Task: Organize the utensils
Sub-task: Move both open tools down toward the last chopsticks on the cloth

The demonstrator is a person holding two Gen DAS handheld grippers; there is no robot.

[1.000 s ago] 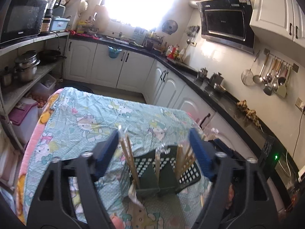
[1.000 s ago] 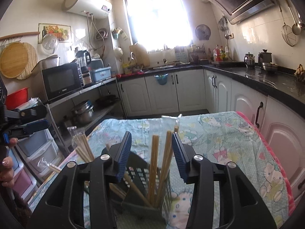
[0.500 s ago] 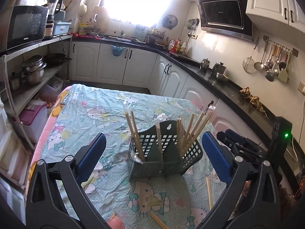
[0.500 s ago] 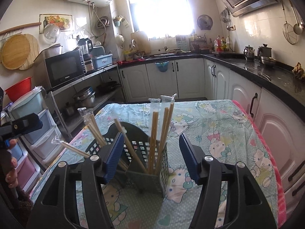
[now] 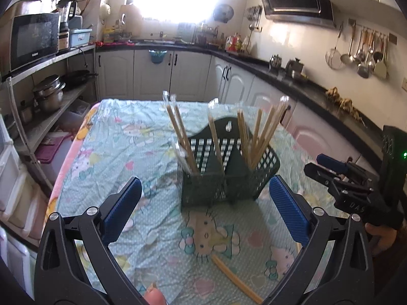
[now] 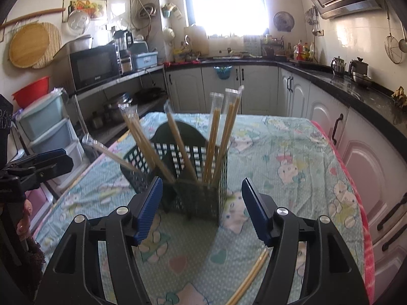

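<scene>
- Left gripper [image 5: 202, 207]: jaws spread wide, empty, above the near edge of the table [image 5: 114, 147], aimed at the caddy [image 5: 226, 175]
- Right gripper [image 6: 202, 207]: also spread and empty, on the caddy's other side; visible in the left view at the table's right edge
- Caddy: dark mesh, upright near mid-table, partitioned so that the sticks [image 5: 262, 134] stand sorted and lean on the walls
- Count from the left view: about eight wrapped sticks in the caddy, some blurred, so not exact
- Loose sticks [image 6: 250, 275]: one pair flat on the cloth at the near edge, just beside the right gripper, outside the caddy
- Judgement: both grippers freed, likely for that pair; task nearly done
</scene>
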